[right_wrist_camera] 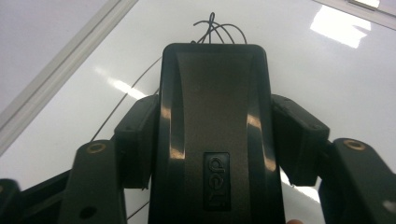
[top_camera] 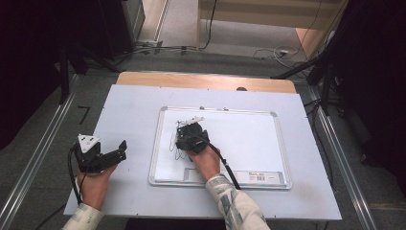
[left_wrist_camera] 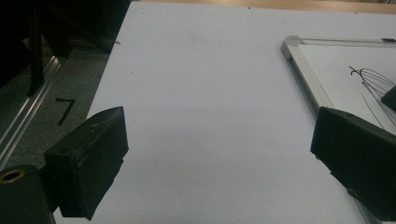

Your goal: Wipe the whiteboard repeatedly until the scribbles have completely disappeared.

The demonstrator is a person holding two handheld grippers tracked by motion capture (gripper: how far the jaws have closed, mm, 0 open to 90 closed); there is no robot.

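A black eraser [right_wrist_camera: 215, 135] with a raised logo on its back is sitting flat on the whiteboard [top_camera: 249, 139], over the left part of its white surface, right on top of a patch of thin looping pen lines [right_wrist_camera: 212, 28] that are poking out beyond its far end. The right gripper [top_camera: 190, 136] is reaching over it, its two black jaws standing along the eraser's long sides; in the right gripper view the pads are lying against or just beside those sides, and I cannot tell whether they are pressing or only flanking it, so the grip looks loose at best. Judging from this, the wiping step is in hand: the eraser is being set on or worked over the scribble, and most of the drawing is still showing. The next move is probably calling for a firm squeeze on the eraser's sides, then flat strokes along the lines while keeping the felt pressed down evenly. The left gripper [top_camera: 103, 153] is resting well apart on the white table cover [top_camera: 124, 100], left of the whiteboard's metal frame [left_wrist_camera: 303, 70], its jaws standing wide apart with nothing between them. It may be needed to steady the frame if the board starts sliding.
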